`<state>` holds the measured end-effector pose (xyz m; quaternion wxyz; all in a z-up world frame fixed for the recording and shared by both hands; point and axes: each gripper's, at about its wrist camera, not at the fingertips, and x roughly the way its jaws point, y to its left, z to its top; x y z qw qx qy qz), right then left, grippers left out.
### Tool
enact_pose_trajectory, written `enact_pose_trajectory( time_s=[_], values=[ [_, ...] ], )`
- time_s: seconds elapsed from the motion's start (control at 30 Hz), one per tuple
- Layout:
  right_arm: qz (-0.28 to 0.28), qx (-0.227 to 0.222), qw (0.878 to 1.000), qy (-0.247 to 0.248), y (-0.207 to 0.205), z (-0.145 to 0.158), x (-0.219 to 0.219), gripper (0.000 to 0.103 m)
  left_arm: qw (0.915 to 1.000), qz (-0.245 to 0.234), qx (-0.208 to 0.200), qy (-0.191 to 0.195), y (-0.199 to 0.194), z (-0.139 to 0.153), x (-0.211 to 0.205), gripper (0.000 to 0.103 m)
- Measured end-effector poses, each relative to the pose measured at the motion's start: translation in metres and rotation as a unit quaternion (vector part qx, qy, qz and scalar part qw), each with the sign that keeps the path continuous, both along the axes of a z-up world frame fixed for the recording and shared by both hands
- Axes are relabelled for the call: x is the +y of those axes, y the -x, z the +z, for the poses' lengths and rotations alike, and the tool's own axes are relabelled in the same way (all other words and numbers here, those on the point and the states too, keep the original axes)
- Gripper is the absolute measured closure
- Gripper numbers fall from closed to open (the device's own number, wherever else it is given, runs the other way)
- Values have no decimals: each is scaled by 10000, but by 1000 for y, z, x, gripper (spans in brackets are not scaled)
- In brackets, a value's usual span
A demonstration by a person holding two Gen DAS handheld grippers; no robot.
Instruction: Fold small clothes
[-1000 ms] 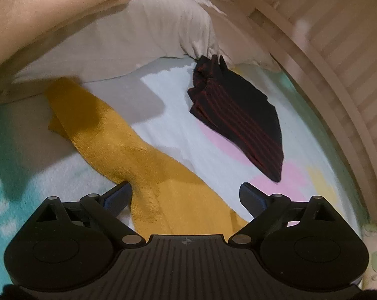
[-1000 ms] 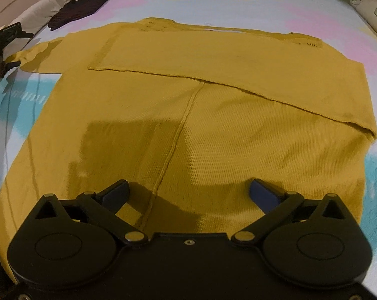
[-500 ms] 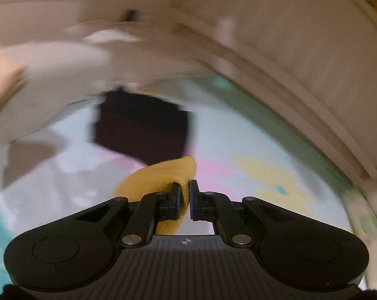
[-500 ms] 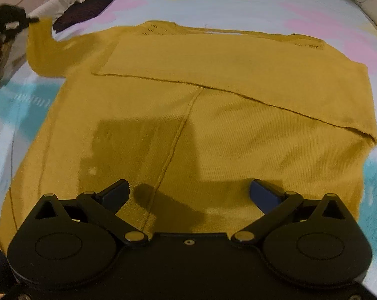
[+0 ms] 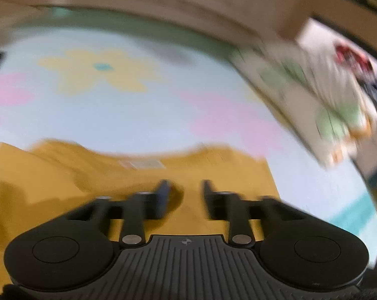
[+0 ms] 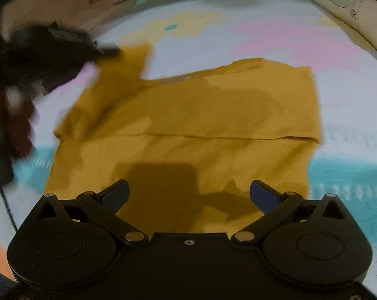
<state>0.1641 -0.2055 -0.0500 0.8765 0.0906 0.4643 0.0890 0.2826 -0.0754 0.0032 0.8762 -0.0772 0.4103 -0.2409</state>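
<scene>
A mustard-yellow knit top (image 6: pixel 188 130) lies flat on a flowered blanket, one sleeve folded across its chest. In the right wrist view its other sleeve (image 6: pixel 128 62) is raised at the upper left beside the blurred left gripper (image 6: pixel 50 47). My right gripper (image 6: pixel 189 192) is open and empty, low over the top's lower part. In the left wrist view the top (image 5: pixel 63 175) lies below my left gripper (image 5: pixel 184 190), whose jaws stand apart with nothing between them. That view is blurred.
The flowered blanket (image 5: pixel 138 110) covers the bed. A wooden bed rail (image 5: pixel 163 7) curves along the far side. A pale leaf-print pillow (image 6: pixel 351 2) lies at the far right; it also shows in the left wrist view (image 5: pixel 313 95).
My left gripper shut on the sleeve end, lifted it and swung it over the top. Its jaws have now parted. The right gripper stayed open and drew back a little.
</scene>
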Motion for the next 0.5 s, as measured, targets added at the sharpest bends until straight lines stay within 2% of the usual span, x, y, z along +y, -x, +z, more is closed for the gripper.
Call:
enact_pose_trajectory(
  time_s=[0.13,0.2,0.3,0.4,0.5],
  values=[
    [-169,-63,9998,-118,0,6,-12,1,9973,-642,-139,-335,15,-5,-17,49],
    [-211,-69,9997,-136,-1,7,-13,1,9963,-688,-333,-405,20,4,-9,44],
    [-247,-64,9995,-160,-5,7,-14,0,9969,-334,-449,-555,11,15,16,43],
    [-316,-74,9993,-192,-7,5,-13,0,9953,284,-468,-802,1,14,55,43],
    [-333,-101,9994,-92,-6,4,-11,0,9911,737,-179,-1095,-10,-2,94,43]
  ],
)
